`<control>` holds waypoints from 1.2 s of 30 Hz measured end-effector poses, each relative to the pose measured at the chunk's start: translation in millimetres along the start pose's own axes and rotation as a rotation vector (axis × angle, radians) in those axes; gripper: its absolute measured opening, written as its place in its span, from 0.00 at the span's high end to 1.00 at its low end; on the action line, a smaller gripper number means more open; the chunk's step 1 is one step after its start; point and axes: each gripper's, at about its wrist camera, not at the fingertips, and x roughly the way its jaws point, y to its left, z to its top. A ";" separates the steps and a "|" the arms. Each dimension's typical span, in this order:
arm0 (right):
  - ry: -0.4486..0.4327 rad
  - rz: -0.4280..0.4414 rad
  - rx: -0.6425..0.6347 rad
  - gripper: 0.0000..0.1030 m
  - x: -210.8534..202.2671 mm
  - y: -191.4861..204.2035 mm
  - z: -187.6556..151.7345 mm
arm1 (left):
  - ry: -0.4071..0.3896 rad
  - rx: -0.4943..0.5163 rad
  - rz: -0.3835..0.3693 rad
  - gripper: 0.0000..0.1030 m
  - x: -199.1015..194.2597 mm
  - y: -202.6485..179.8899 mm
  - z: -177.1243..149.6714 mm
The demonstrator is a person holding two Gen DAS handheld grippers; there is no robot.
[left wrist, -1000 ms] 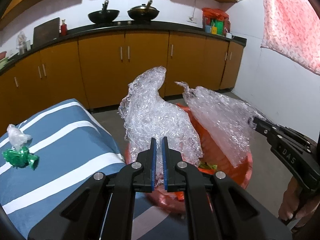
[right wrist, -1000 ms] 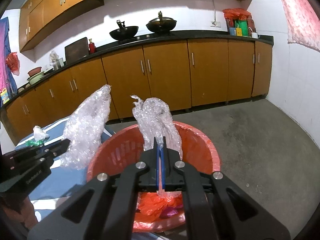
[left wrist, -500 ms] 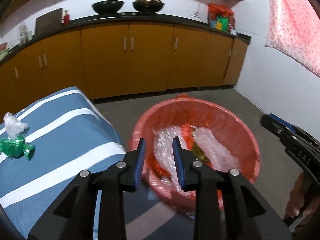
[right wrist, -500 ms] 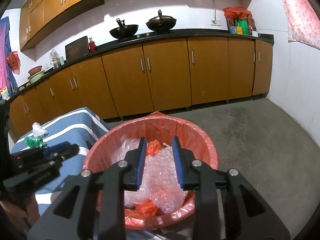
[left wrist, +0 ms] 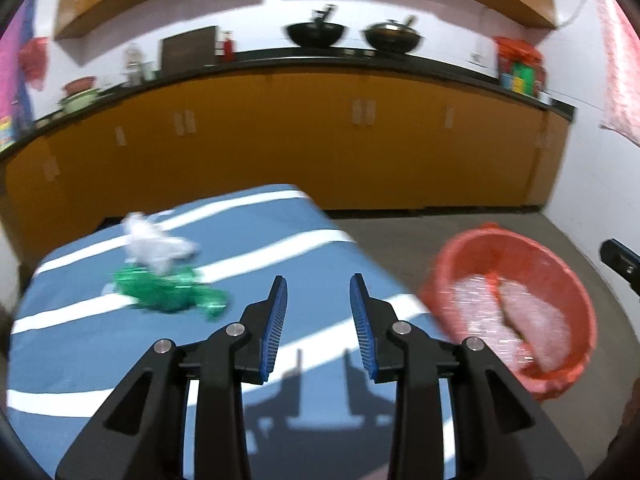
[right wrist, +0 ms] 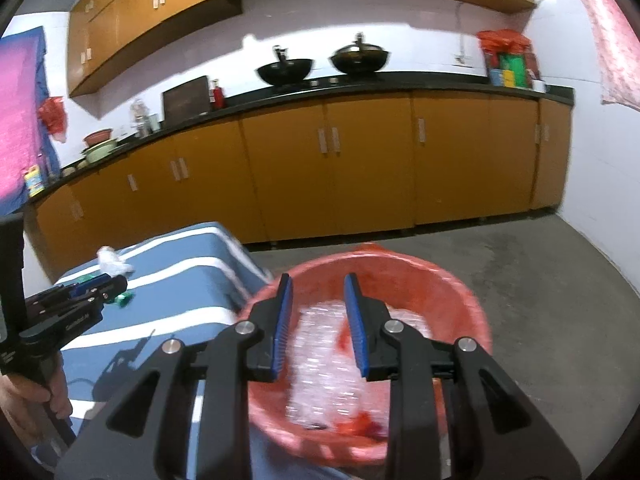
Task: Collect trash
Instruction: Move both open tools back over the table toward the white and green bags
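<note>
Both our left gripper [left wrist: 318,286] and right gripper [right wrist: 318,284] are gaping empty, right one hovering over the red bin [right wrist: 452,280] holding bubble wrap [right wrist: 320,360]

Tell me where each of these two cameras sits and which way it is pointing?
Left wrist view: rides on the left tool, facing along its open fingers over the striped blue cloth toward green wrapper and white plastic scrap.
Right wrist view: rides on the right tool, open, aimed down into the red basin of bubble wrap; the person's hand shows.
Shared: basin, cloth, cabinets, two woks.
</note>
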 end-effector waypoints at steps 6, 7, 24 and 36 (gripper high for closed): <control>0.016 0.115 -0.047 0.73 18.3 65.9 5.3 | -0.029 -0.060 0.172 0.62 -18.2 78.8 -6.4; 0.021 0.137 -0.058 0.73 22.7 78.9 5.5 | -0.032 -0.071 0.204 0.62 -21.6 93.5 -7.7; 0.163 0.377 -0.192 0.73 112.6 276.1 -20.5 | -0.041 -0.228 0.469 0.56 -52.2 255.4 -32.3; 0.226 0.392 -0.268 0.73 155.9 326.9 -31.7 | -0.056 -0.255 0.475 0.53 -39.0 286.6 -33.6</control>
